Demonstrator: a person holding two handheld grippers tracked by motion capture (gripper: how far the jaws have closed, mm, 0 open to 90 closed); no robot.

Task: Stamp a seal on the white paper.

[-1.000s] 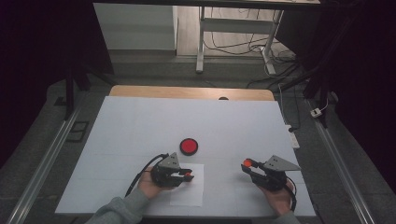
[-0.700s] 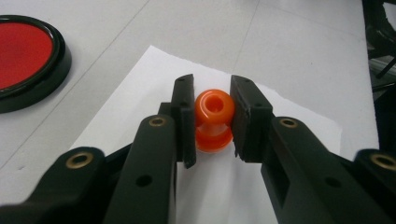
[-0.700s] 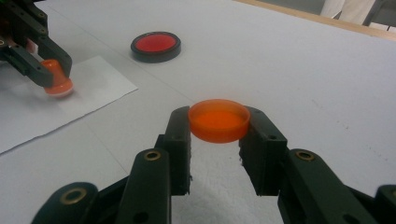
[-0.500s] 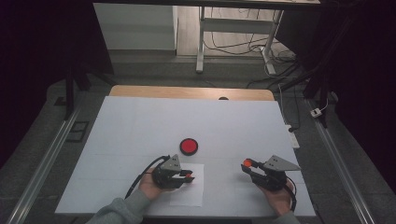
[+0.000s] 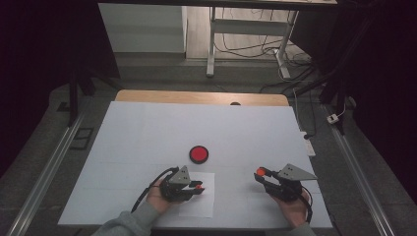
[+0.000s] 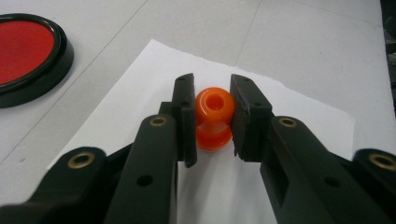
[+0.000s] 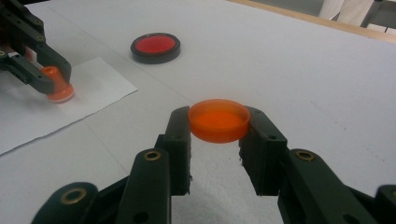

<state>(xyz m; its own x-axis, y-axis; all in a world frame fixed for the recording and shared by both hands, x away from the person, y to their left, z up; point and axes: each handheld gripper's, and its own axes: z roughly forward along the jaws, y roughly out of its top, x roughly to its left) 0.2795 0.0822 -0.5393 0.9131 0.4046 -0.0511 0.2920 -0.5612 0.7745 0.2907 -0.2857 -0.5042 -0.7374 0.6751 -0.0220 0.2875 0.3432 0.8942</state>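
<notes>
My left gripper (image 5: 197, 187) is shut on a small orange stamp with a knob top (image 6: 214, 119), one black jaw on each side of it. In the right gripper view the stamp (image 7: 59, 87) has its base down on a white sheet of paper (image 7: 88, 95). Over bare table at the front right, my right gripper (image 5: 260, 172) is shut on a shallow round orange cap (image 7: 218, 120), held level just above the surface. A round red ink pad in a black case (image 5: 199, 154) lies beyond the paper, between the two grippers.
The table is covered with a white board (image 5: 147, 132), with a wooden edge (image 5: 196, 97) along its far side. The paper (image 5: 201, 201) lies near the front edge. Metal rails run along both sides of the table, and cables lie on the floor behind it.
</notes>
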